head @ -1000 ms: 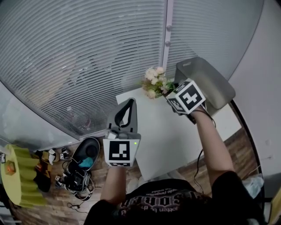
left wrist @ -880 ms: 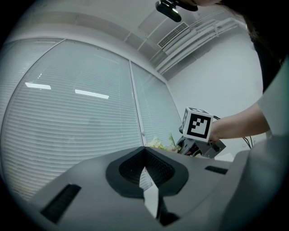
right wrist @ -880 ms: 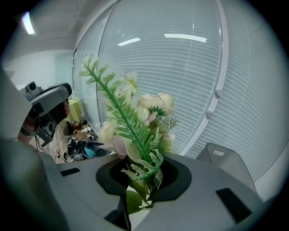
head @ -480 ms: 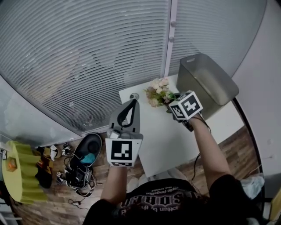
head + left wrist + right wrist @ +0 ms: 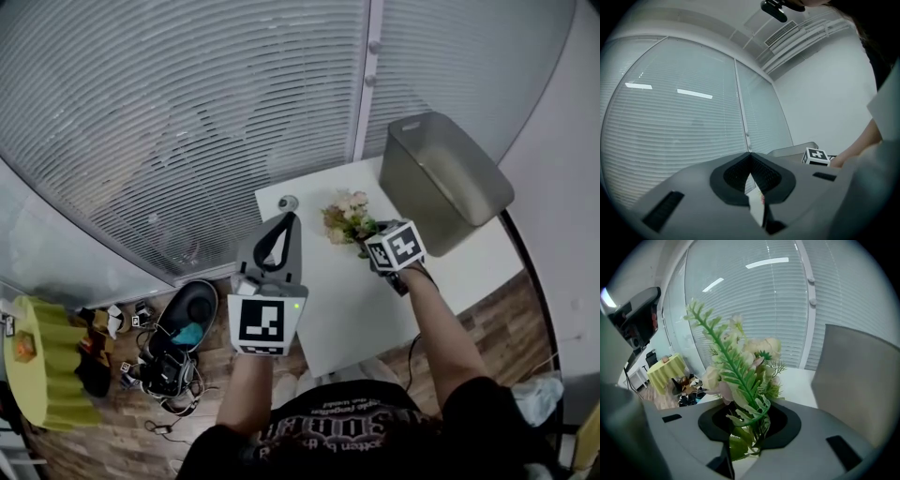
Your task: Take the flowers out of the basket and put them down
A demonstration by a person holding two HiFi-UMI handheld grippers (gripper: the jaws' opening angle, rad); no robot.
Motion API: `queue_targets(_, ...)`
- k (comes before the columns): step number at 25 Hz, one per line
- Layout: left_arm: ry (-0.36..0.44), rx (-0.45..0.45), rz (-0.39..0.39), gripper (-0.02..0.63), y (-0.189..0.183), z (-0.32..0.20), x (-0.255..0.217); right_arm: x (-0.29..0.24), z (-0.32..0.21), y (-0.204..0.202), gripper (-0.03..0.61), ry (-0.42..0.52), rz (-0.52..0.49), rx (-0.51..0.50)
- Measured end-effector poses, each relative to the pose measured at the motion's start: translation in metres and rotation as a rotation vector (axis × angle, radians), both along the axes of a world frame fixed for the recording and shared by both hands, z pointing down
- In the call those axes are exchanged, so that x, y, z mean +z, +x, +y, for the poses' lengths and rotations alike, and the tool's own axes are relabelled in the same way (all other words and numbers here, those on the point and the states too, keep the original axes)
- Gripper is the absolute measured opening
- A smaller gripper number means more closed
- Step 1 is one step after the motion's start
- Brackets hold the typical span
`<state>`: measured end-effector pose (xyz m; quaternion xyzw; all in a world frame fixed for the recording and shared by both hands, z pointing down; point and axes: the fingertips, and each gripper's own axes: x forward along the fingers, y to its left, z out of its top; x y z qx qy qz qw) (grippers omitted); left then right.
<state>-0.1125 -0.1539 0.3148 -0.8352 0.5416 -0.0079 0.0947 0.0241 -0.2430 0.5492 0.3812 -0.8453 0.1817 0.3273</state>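
- Flowers hang just beside the basket, over the table, stems between the opening jaws of the right gripper.
- Lower until they rest before letting go fully.
- Left gripper: jaws pressed together, empty.

Nothing here can be read for certain. The black shirt, below and behind the left gripper, carries pale lettering across the chest, too blurred to make out. The cube at that gripper's rear shows only a black-and-white square pattern.
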Motion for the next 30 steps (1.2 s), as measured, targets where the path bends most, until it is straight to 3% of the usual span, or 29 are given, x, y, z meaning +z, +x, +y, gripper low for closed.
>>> queue_targets(14,-0.003,-0.01,0.007,-0.002,-0.002,-0.008,0.006,0.052,0.011,-0.001,0.19,-0.073,0.064,-0.042)
queue_targets(24,-0.003,0.014,0.004,-0.002,0.008,-0.01,0.007,0.036,0.014,0.003,0.246,-0.055,0.043,-0.058)
queue_targets(30,-0.004,0.032,0.006,-0.002,0.016,-0.012,0.006,0.0,0.014,0.003,0.258,0.027,-0.012,-0.033)
